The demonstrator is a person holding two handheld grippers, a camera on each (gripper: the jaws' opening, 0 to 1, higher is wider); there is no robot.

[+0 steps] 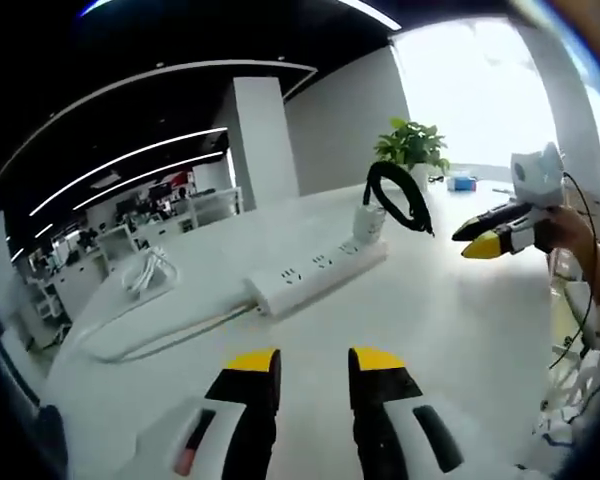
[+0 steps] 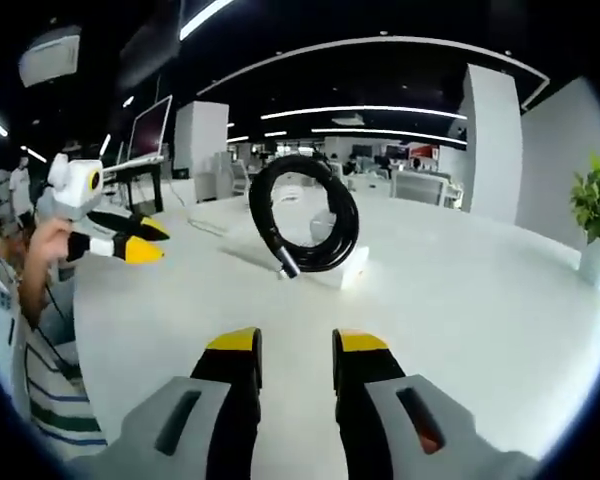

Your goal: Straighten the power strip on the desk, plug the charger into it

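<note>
My left gripper (image 1: 314, 362) and right gripper (image 2: 296, 343) hover with jaws parted, grasping nothing. The white strip (image 1: 317, 272) lies on the desk (image 1: 450, 320) ahead of my left jaws; its cord is hard to trace. At its far end stands the charger (image 1: 369, 220), black cable (image 2: 306, 212) looped above.

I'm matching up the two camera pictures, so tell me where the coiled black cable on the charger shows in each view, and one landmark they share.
Left gripper view: the black cable loops up right of centre, above the white charger standing in the far end of the power strip.
Right gripper view: the black cable forms a large ring at centre, just above that view's own jaws.
Shared landmark: the potted plant, behind the cable in the left gripper view and at the right edge in the right gripper view.
</note>
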